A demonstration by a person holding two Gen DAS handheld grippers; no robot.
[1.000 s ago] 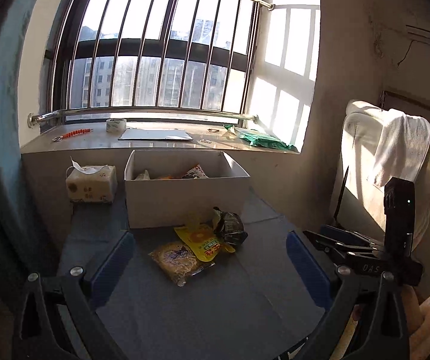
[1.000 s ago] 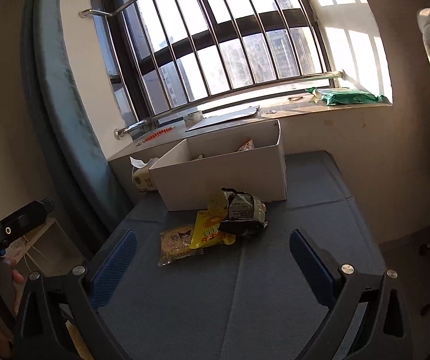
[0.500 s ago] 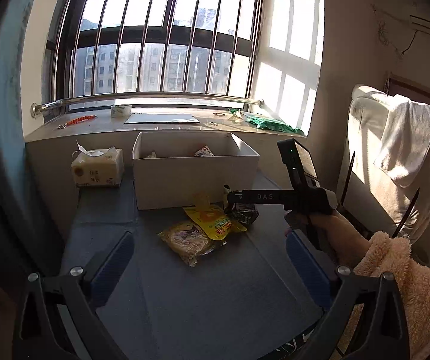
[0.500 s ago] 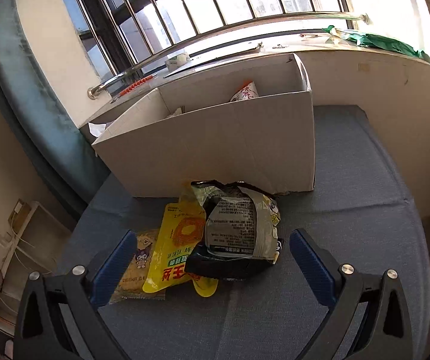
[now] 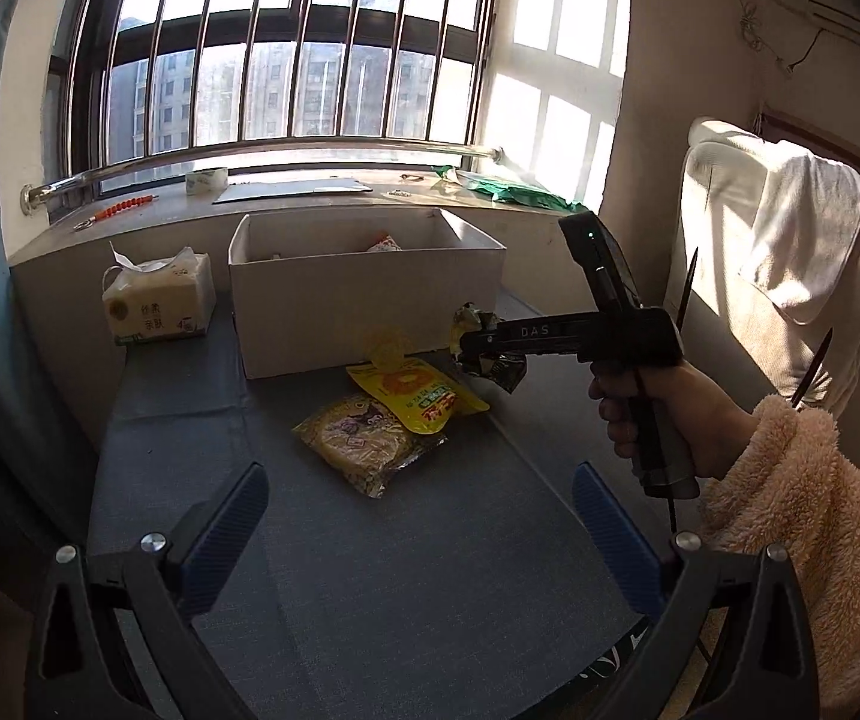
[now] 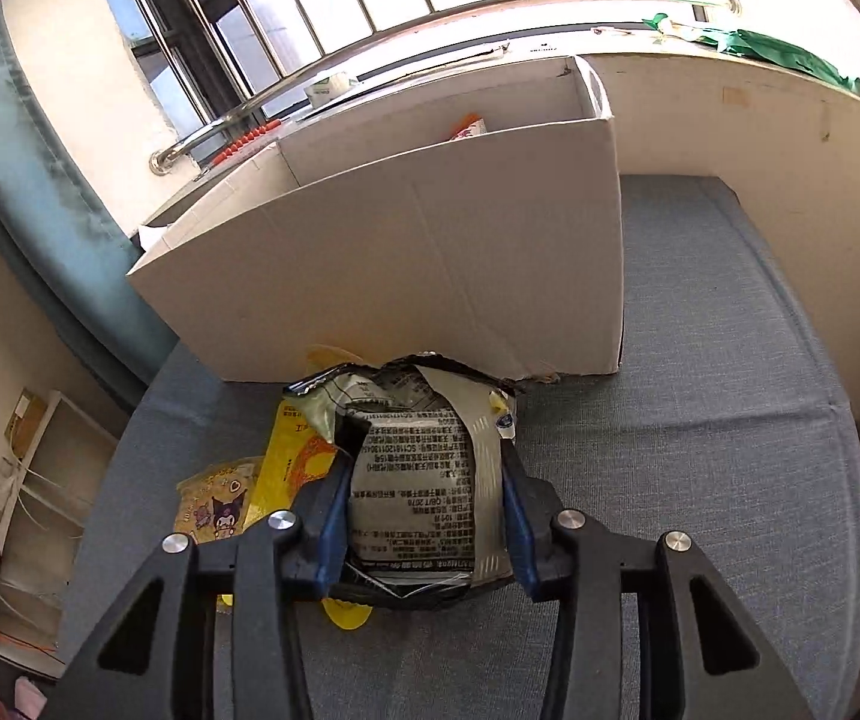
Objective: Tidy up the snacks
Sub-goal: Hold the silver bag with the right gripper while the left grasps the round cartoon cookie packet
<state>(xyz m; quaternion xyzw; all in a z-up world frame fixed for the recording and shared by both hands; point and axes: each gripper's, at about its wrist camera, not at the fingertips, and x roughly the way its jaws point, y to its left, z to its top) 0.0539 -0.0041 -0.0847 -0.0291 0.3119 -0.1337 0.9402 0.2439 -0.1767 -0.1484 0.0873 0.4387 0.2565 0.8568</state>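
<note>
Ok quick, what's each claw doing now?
Left gripper: open, empty.
Right gripper: jaws just closed, shut on the silver snack packet.

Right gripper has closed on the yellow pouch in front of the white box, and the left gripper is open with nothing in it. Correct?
Not quite. The right gripper has just been closing on the silver-and-black snack bag, not the yellow pouch, which lies beside and partly under it. The right wrist view shows the fingers pressing its sides. It does sit in front of the white box, and the left gripper is open and empty.
</note>
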